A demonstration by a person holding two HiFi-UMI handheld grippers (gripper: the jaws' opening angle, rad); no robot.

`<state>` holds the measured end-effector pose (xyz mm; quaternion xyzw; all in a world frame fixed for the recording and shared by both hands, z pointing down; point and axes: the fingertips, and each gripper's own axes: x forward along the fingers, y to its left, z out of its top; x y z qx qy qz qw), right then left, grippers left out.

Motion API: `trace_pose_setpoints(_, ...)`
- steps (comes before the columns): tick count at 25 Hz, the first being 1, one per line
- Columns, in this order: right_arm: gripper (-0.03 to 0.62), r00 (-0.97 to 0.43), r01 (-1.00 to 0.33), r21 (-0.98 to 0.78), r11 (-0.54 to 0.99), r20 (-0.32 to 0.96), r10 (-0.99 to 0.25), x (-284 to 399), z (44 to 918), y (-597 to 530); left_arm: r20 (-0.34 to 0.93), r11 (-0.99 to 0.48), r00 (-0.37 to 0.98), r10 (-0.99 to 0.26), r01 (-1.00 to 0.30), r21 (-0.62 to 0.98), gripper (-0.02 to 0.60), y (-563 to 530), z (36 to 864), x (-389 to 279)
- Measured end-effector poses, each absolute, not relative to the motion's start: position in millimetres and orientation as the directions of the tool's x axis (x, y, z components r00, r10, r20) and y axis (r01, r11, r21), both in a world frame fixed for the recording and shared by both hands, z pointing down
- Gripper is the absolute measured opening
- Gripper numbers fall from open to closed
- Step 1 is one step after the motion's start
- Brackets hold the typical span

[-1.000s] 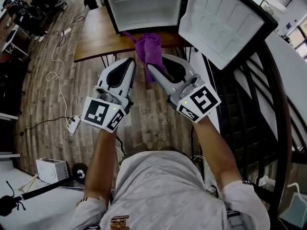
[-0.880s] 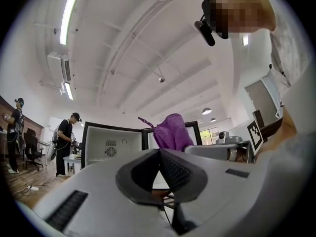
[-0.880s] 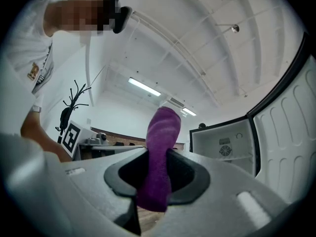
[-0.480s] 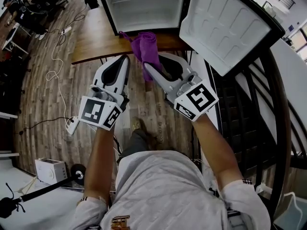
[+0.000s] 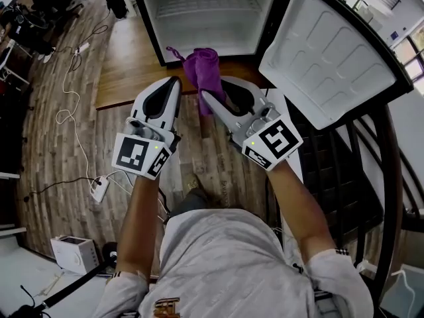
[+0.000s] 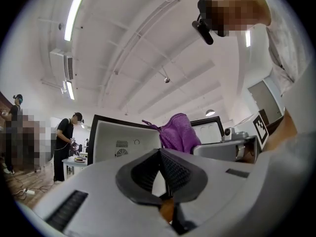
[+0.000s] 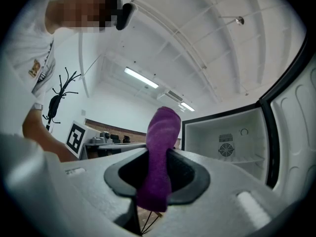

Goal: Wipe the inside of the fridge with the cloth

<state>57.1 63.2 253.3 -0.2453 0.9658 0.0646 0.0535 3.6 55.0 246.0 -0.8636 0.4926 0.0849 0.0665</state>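
**Left gripper** [image 5: 173,83]: jaws together, empty. **Right gripper** [image 5: 207,95]: jaws clamped on cloth [image 5: 207,65], which stands up from them, just short of the open fridge [image 5: 199,25] ahead. Risk: the thin pinch may let the cloth slip when pressed on a wall. Wooden table [image 5: 129,65] bears the fridge; cabled plank floor [image 5: 59,131] lies left of both

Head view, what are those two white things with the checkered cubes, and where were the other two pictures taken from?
They are hand-held two-jaw grippers, one in each of a person's hands. The head view looks down from the person's head; the other two come from cameras on the grippers, looking along their jaws. The left gripper is shut and empty; the right gripper pinches a purple cloth. Ahead, a small fridge stands open on a wooden table.
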Motion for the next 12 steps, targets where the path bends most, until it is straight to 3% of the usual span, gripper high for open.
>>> trace_pose_setpoints(12,0.106,-0.827,-0.562,0.103,0.821,-0.068,-0.558,-16,276,-31,-0.206,-0.579,0.571,-0.794,-0.815,-0.029,0.0,-40,266,-64)
